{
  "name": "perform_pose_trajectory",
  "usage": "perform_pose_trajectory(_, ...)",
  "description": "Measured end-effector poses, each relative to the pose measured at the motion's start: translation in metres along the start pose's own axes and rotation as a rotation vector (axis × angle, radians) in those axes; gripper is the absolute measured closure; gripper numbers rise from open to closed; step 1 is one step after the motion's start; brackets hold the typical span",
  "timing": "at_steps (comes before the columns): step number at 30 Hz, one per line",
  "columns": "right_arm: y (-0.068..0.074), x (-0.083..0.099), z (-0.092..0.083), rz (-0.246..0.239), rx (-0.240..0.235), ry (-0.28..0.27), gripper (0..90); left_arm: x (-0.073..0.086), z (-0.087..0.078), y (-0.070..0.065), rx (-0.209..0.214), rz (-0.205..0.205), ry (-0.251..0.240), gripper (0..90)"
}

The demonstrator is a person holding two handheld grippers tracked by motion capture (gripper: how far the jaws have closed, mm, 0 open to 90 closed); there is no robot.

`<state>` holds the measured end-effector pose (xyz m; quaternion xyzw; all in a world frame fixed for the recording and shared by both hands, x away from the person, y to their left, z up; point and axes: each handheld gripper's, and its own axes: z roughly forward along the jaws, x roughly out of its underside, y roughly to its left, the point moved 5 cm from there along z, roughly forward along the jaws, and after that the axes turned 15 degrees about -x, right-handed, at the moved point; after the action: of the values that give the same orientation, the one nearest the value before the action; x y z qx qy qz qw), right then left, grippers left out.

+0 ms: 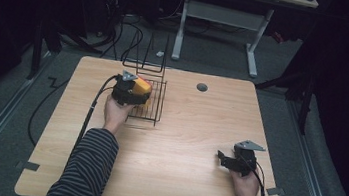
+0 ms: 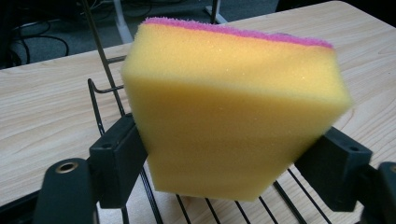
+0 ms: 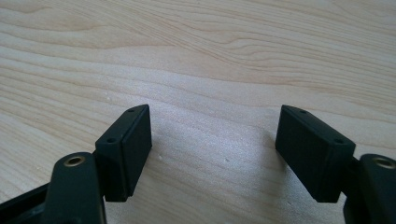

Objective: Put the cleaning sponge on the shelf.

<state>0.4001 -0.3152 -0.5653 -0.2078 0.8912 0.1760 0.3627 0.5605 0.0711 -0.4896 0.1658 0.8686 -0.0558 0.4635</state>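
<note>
A yellow sponge point(image 2: 229, 116) with a pink scouring layer along its far edge sits squeezed between the two black jaws of my left gripper point(image 2: 224, 158), which is shut on it. In the high view the left gripper point(image 1: 130, 91) holds the sponge point(image 1: 143, 87) just above a black wire rack point(image 1: 154, 106) on the wooden table point(image 1: 183, 129). The rack's wires point(image 2: 149, 196) run beneath the sponge. My right gripper point(image 1: 229, 161) rests low near the table's right front; its jaws stand wide open over bare wood, with nothing around the gap between the fingertips point(image 3: 215, 149).
The rack has tall wire loops point(image 1: 146, 62) at its far side. A round grey grommet point(image 1: 202, 87) sits in the table near the back edge. Beyond the table stand a white desk frame point(image 1: 222, 18) and loose cables on the floor.
</note>
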Motion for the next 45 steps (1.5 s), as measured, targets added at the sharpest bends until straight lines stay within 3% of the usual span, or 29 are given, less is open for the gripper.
perform_pose_trajectory(10, 0.000, 0.000, 0.000, 0.000, 0.001, 0.000, 27.2, 0.001, 0.000, 0.000, 0.018, -0.014, 0.003, 13.6)
perform_pose_trajectory(16, 0.000, 0.000, 0.000, 0.000, 0.001, 0.000, 27.3, 0.000, -0.004, -0.001, 0.051, -0.034, 0.020, 0.3)
perform_pose_trajectory(26, 0.000, 0.000, 0.000, 0.000, 0.000, 0.000, 27.2, -0.002, -0.027, 0.000, 0.065, 0.010, 0.006, 0.0)
perform_pose_trajectory(35, 0.000, 0.000, 0.000, 0.000, -0.001, 0.000, 27.2, 0.007, -0.049, 0.009, 0.069, -0.006, -0.030, 0.0)
perform_pose_trajectory(45, 0.000, 0.000, 0.000, -0.002, 0.000, 0.001, 27.2, 0.006, -0.073, 0.019, 0.068, -0.017, -0.071, 1.5)
